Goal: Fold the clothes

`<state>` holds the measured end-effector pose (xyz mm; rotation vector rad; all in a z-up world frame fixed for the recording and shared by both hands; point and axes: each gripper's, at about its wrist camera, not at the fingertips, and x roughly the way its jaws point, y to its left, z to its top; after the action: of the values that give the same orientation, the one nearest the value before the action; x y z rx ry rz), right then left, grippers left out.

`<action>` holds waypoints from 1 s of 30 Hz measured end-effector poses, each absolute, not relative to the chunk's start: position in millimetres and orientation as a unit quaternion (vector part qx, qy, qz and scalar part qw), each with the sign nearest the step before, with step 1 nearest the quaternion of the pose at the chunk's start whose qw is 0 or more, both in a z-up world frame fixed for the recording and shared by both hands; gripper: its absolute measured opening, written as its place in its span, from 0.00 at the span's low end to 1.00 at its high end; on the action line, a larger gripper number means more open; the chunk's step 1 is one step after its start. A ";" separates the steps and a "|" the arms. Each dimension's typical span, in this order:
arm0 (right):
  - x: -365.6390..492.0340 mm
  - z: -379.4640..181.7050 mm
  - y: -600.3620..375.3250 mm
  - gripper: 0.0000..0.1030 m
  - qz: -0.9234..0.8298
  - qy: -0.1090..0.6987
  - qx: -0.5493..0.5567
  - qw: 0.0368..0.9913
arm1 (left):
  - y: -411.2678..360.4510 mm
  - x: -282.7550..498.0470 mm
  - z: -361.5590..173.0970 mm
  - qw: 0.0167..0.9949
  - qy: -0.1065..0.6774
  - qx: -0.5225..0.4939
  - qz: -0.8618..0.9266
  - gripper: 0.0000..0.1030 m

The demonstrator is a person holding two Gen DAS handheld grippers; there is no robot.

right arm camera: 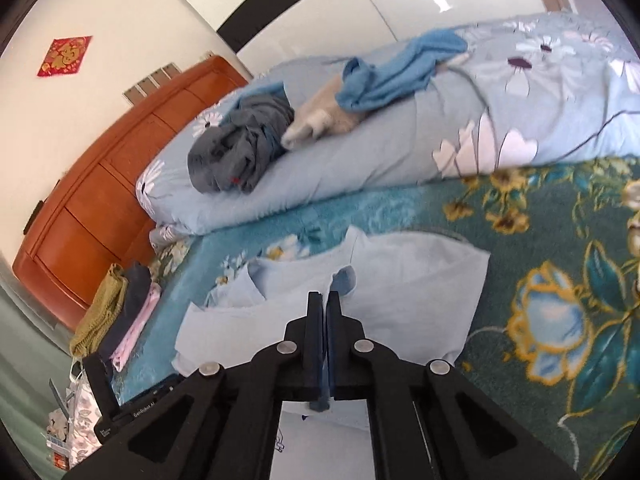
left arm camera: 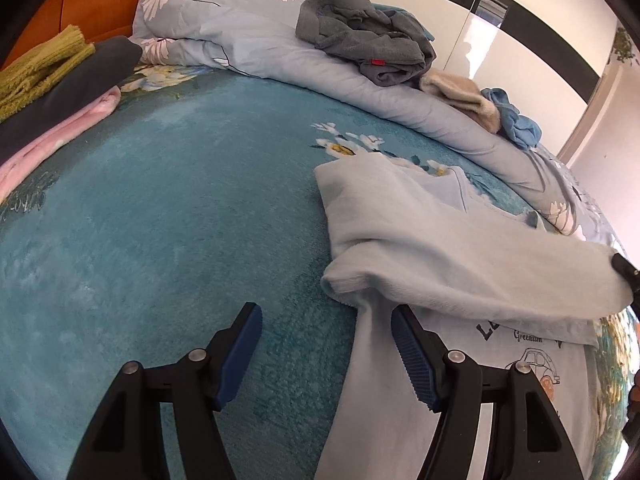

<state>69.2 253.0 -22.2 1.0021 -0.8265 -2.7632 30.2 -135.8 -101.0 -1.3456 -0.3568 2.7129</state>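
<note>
A pale blue sweatshirt (left arm camera: 432,240) with a car print lies on the teal bed blanket (left arm camera: 160,200), one sleeve folded across its body. My left gripper (left arm camera: 326,316) is open just above the blanket, its right finger over the shirt's left edge, holding nothing. My right gripper (right arm camera: 325,300) is shut on a fold of the pale blue sweatshirt (right arm camera: 400,280); its tip shows in the left wrist view (left arm camera: 624,268) pinching the sleeve end.
A rolled floral duvet (left arm camera: 248,36) lies along the far side with a crumpled grey garment (left arm camera: 368,36), a beige one (left arm camera: 460,96) and a blue one (left arm camera: 516,120) on it. Folded green, dark and pink clothes (left arm camera: 60,80) are stacked by the orange headboard (right arm camera: 104,184).
</note>
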 end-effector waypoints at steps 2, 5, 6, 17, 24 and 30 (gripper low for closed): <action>69.8 -24.3 263.2 0.01 -0.905 -0.266 0.331 0.023 | -136.3 30.0 -101.6 0.043 -0.119 -0.439 0.889 0.69; 64.4 -53.5 275.6 0.01 -0.884 -0.280 0.375 0.007 | -134.9 29.5 -103.1 0.039 -0.115 -0.438 0.891 0.69; 63.7 -63.9 277.7 0.01 -0.878 -0.281 0.388 0.000 | -134.3 29.5 -103.4 0.038 -0.113 -0.438 0.891 0.69; 83.5 -74.8 301.4 0.07 -0.858 -0.323 0.396 -0.056 | -157.0 32.0 -100.6 0.058 -0.178 -0.442 0.877 0.69; 136.1 -77.8 292.6 0.35 -0.844 -0.339 0.416 0.017 | -180.7 61.4 -99.9 0.152 -0.243 -0.487 0.825 0.70; 181.0 -92.4 252.0 0.35 -0.826 -0.324 0.454 0.081 | -193.8 95.2 -101.0 0.222 -0.276 -0.516 0.780 0.70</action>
<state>181.0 252.0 -92.4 1.3578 -0.9686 -2.4694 95.2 -193.8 -101.0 -1.4265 -0.7628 2.1544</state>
